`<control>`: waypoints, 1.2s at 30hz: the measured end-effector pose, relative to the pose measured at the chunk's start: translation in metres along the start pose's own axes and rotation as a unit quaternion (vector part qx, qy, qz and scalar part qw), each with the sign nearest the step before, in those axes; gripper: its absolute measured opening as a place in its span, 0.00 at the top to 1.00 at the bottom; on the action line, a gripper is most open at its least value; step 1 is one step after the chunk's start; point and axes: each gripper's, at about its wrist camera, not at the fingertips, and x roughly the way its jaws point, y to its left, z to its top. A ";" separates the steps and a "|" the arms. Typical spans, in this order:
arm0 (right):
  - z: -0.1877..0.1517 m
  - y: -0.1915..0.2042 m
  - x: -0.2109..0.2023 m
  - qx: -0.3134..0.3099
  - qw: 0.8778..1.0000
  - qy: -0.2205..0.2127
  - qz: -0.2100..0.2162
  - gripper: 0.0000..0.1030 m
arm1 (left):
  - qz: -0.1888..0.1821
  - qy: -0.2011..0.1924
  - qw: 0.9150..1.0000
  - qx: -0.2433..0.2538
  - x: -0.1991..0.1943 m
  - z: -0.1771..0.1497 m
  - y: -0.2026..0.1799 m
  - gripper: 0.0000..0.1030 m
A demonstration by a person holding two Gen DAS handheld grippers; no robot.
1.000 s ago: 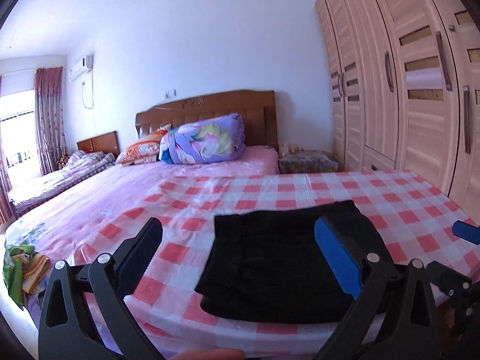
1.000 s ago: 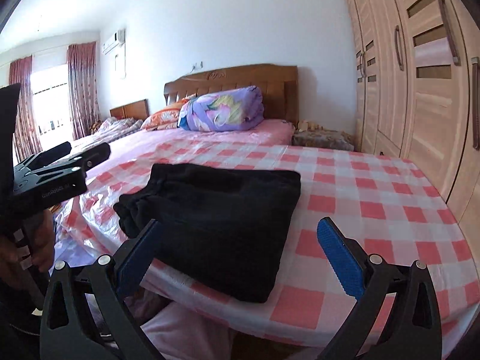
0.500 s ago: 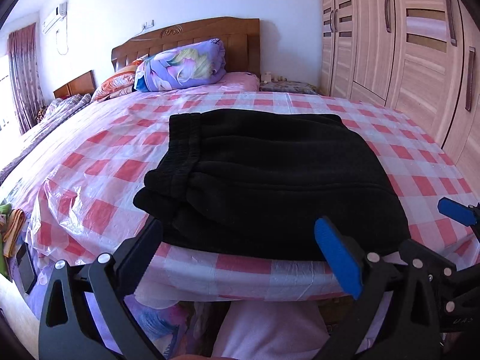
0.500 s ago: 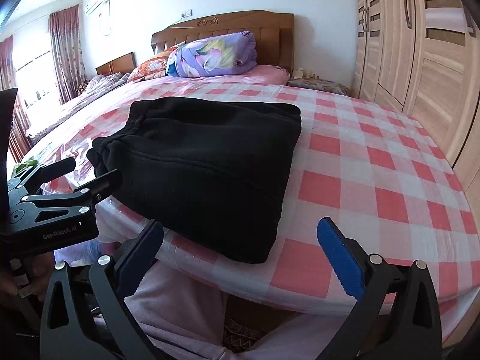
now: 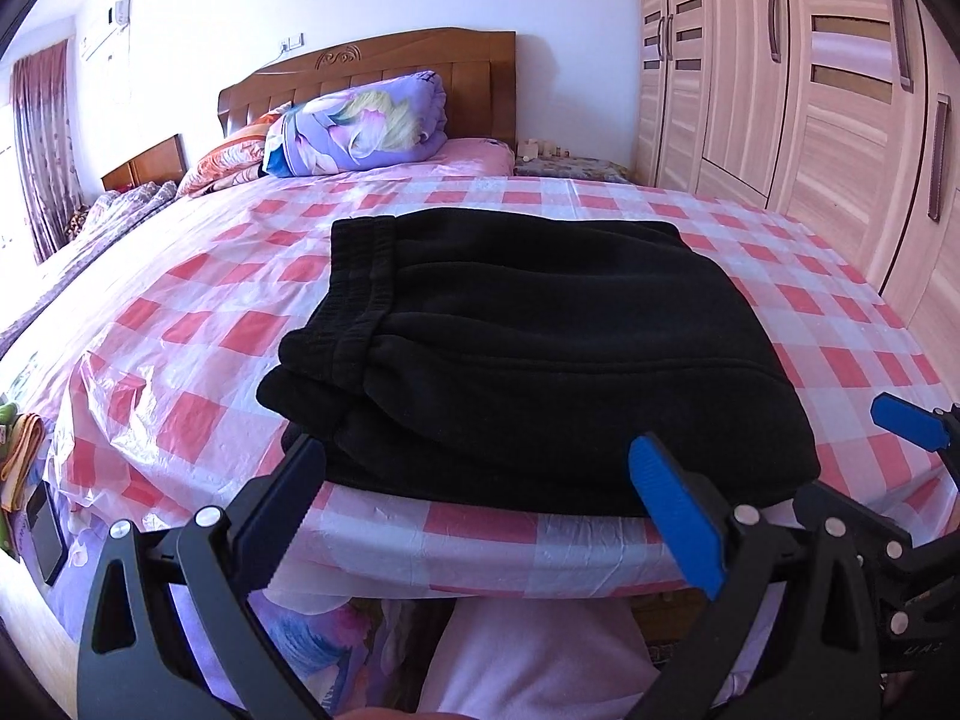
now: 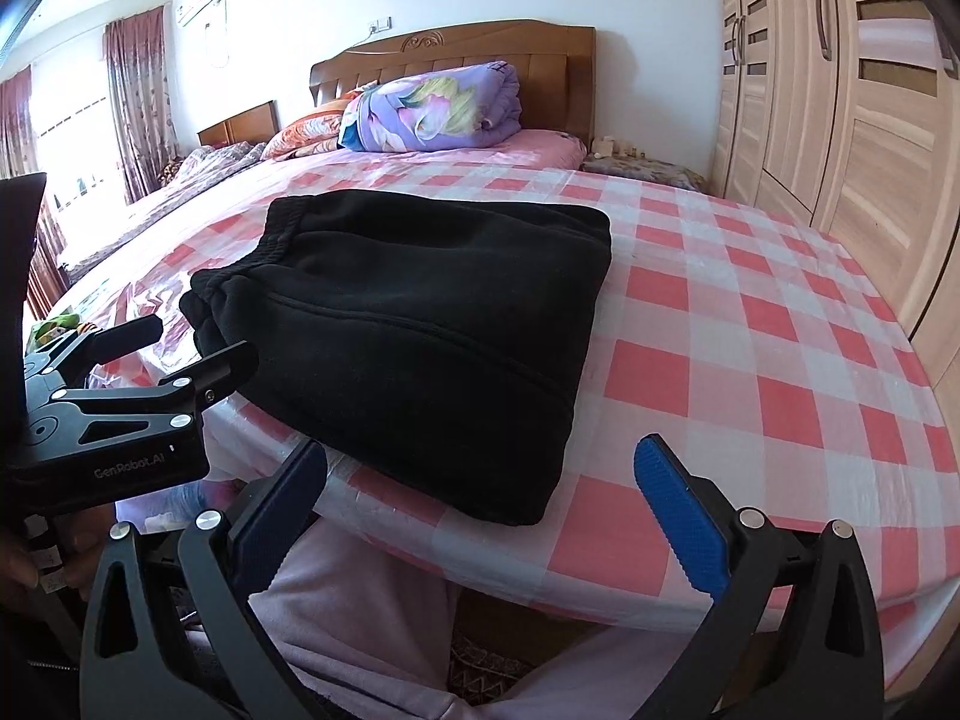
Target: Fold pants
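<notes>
Black pants [image 5: 528, 354] lie folded in a thick rectangular stack near the foot edge of the bed, waistband to the left; they also show in the right wrist view [image 6: 432, 324]. My left gripper [image 5: 480, 498] stands open just short of the stack's near edge, nothing between its fingers. My right gripper [image 6: 486, 498] is open too, in front of the stack's near right corner, empty. In the right wrist view the left gripper [image 6: 180, 354] shows at the left, held by a hand. The right gripper's blue fingertip [image 5: 906, 420] shows at the left wrist view's right edge.
The bed has a pink and white checked plastic cover [image 5: 840, 324]. A rolled purple floral quilt [image 5: 360, 126] and pillows lie by the wooden headboard [image 5: 372, 66]. Wardrobe doors [image 5: 810, 72] stand along the right. The person's pale pink trouser legs [image 6: 360, 612] are below the bed edge.
Both grippers have dropped and moved in toward the foot edge of the bed, so the folded pants loom larger. The pants have not moved. Both grippers stay open.
</notes>
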 end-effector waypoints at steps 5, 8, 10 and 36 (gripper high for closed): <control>0.000 0.000 0.001 -0.001 1.000 0.001 0.001 0.04 | 0.000 0.001 1.000 -0.001 0.000 0.000 0.000 0.02; 0.000 0.000 0.001 0.000 1.000 0.000 0.000 0.04 | -0.001 0.002 1.000 -0.002 0.001 -0.001 0.000 0.02; 0.000 0.000 0.001 0.000 1.000 0.001 0.001 0.04 | -0.001 0.003 1.000 -0.002 0.001 -0.001 0.000 0.02; 0.000 0.000 0.001 0.002 1.000 0.002 0.002 0.04 | -0.002 0.004 1.000 -0.003 0.001 -0.001 0.001 0.02</control>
